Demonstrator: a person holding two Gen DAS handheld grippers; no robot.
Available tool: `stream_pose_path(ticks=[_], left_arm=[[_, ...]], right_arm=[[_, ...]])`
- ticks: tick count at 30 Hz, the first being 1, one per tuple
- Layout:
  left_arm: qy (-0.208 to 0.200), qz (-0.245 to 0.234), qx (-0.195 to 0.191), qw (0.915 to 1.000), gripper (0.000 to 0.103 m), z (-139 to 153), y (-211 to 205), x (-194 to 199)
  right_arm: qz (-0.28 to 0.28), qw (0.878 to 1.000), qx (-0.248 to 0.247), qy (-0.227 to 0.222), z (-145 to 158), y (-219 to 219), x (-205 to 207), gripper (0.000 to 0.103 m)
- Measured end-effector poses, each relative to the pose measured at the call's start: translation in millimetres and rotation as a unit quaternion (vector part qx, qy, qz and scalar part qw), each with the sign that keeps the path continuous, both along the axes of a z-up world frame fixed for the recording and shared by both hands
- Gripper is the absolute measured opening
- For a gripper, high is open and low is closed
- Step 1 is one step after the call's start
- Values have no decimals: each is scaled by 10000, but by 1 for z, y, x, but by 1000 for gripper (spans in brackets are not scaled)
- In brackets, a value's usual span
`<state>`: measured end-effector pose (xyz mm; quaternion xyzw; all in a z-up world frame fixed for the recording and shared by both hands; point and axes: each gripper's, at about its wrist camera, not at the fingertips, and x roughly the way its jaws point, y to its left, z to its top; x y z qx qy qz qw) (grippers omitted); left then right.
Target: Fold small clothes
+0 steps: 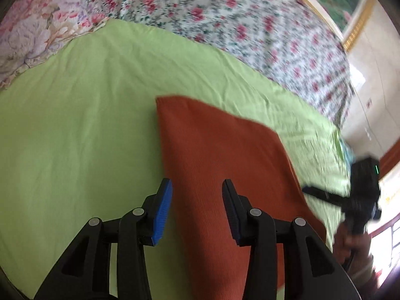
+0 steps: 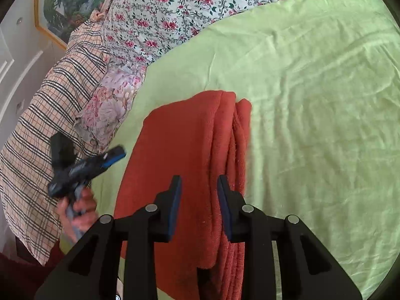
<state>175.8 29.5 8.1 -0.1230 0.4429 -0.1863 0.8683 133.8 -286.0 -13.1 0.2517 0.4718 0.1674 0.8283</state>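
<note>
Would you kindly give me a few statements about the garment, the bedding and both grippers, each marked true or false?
1. The red garment lies folded on the green sheet. True.
2. The right gripper is shut on the garment. False: its jaws are open, holding nothing.
3. The left gripper has its jaws open. True.
4. The garment lies on the floral quilt. False: the quilt is beyond it, apart.
</note>
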Motion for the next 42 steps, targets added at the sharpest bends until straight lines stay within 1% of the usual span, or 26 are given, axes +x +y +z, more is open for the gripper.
stream_pose_path(ticks=[1,4,7,8,10,12,14,16,17,20,21,22,24,27,28,29,30,32,34,35,36,37,38,39,41,42], left_arm=[[-60,-92,83,9999,45,1,-2,-19],[-172,-267,331,9989,52,1,-3,-69],[-282,-410,676,9965,58,-2,-5,-116],[-283,-476,732,9958,60,-4,-7,-125],[-285,-602,841,9942,61,-7,-14,-139],[-338,-733,1024,9915,64,-12,-24,-153],[-364,-823,1188,9888,65,-16,-33,-160],[-381,-915,1357,9858,65,-21,-41,-166],[-392,-923,1410,9849,67,-23,-43,-164],[-354,-814,1509,9846,67,-32,-45,-162],[-339,-793,1512,9847,67,-32,-45,-160],[-340,-774,1513,9849,67,-33,-44,-160],[-345,-711,1526,9851,67,-33,-42,-157],[-303,-494,1549,9862,67,-31,-39,-153],[-294,-464,1507,9871,66,-31,-38,-152],[-325,-396,1521,9870,59,-29,-37,-153],[-350,-301,1620,9857,47,-29,-36,-153],[-248,-234,1801,9831,41,-35,-34,-151],[-33,-170,1899,9817,40,-43,-33,-147],[-10,-84,1808,9835,35,-42,-29,-146],[8,11,1676,9859,27,-40,-25,-146],[57,142,1428,9896,24,-36,-18,-145],[104,248,1200,9924,20,-34,-12,-145],[177,367,966,9945,20,-34,-5,-145],[328,464,832,9949,19,-40,0,-146],[415,486,780,9949,19,-44,3,-146]], right_arm=[[31,10000,-35,66,-4,2,1,31],[36,9999,-53,155,-9,1,2,31],[36,9998,-69,181,-8,0,-4,31],[60,9997,-100,196,-8,1,-9,31],[92,9994,-183,273,-8,0,-20,31],[86,9990,-215,384,-10,-1,-34,31],[125,9989,-182,411,-7,4,-54,31],[150,9988,-174,427,-6,6,-62,31],[201,9986,-169,460,-6,11,-74,31],[338,9978,-328,470,-9,23,-80,30],[377,9975,-398,444,-8,28,-79,16],[411,9977,-343,427,-6,32,-77,6],[412,9987,21,287,3,33,-73,5],[292,9957,865,-167,33,22,-67,5],[239,9942,1004,-308,43,17,-68,5],[181,9929,1107,-402,50,11,-68,5],[137,9927,1112,-456,53,5,-70,5],[-12,9941,1008,-410,50,-3,-74,5],[-209,9940,1059,-149,36,-10,-74,5],[-273,9931,1137,-64,29,-13,-75,5],[-285,9924,1195,-23,25,-12,-76,5],[-262,9930,1150,-12,24,-11,-77,5],[-190,9957,905,-22,23,-6,-79,5],[-135,9980,624,-32,23,-2,-79,5],[-1,9998,-202,33,15,6,-84,5],[-1,9998,-202,33,15,6,-84,5]])
